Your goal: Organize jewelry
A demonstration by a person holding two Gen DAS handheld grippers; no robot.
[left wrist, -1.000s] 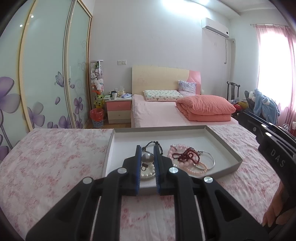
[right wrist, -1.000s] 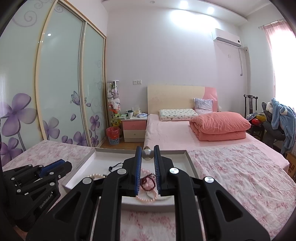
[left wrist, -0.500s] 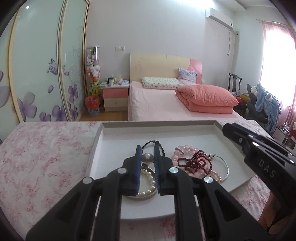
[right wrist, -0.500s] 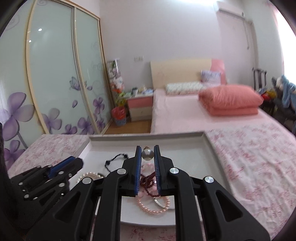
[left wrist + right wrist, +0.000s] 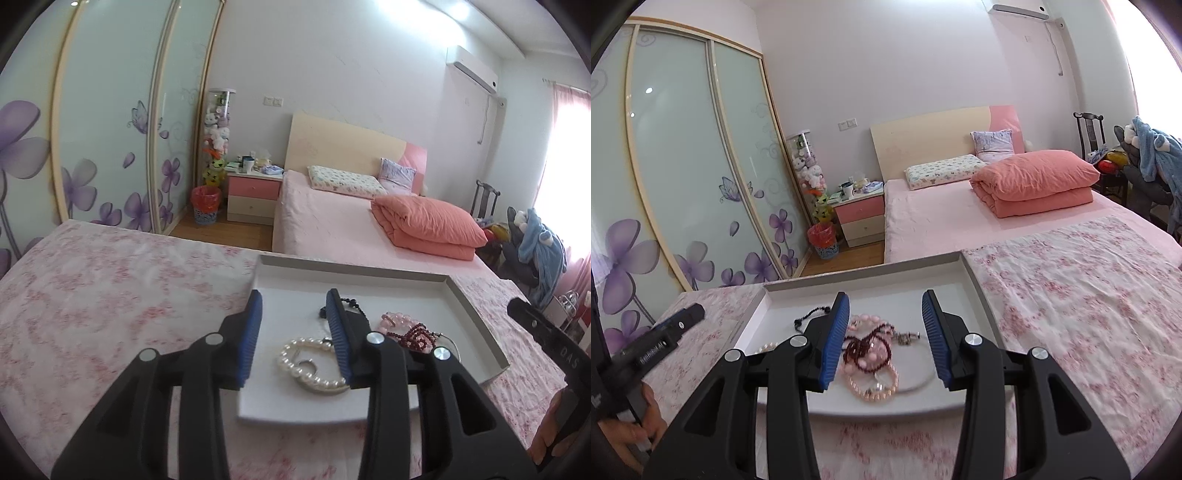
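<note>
So, from your left wrist view, you are at the very start of a pick: the left gripper (image 5: 293,334) hangs over the white tray (image 5: 476,325) with its jaws opening and nothing pressed between the blue pads (image 5: 249,343), while the pearl bracelet (image 5: 306,360) lies on the tray floor in the gap below them, toward the tray's near edge. One silver ring-shaped piece (image 5: 306,369) lies inside the pearl loop; one black bead cord (image 5: 351,304) sits behind the right pad, toward the far edge; one pink bead bracelet (image 5: 397,321) and one dark red bead strand (image 5: 415,336) crowd the right side. Your next move, I judge, is to come down around one piece only, since they overlap. From your right wrist view, the right gripper (image 5: 886,336) is likewise opening and pinches nothing; beneath it, near the tray's (image 5: 975,284) middle and near edge, lie the dark red strand (image 5: 866,349), tangled over the pink beads (image 5: 873,384), plus one thin silver bangle (image 5: 919,384) with a small clasp (image 5: 907,338). The black cord (image 5: 809,319) lies left of the left pad, and a bit of the pearls (image 5: 766,347) shows at the tray's left edge. Separate the red strand from the pink before lifting, or both may come up together
</note>
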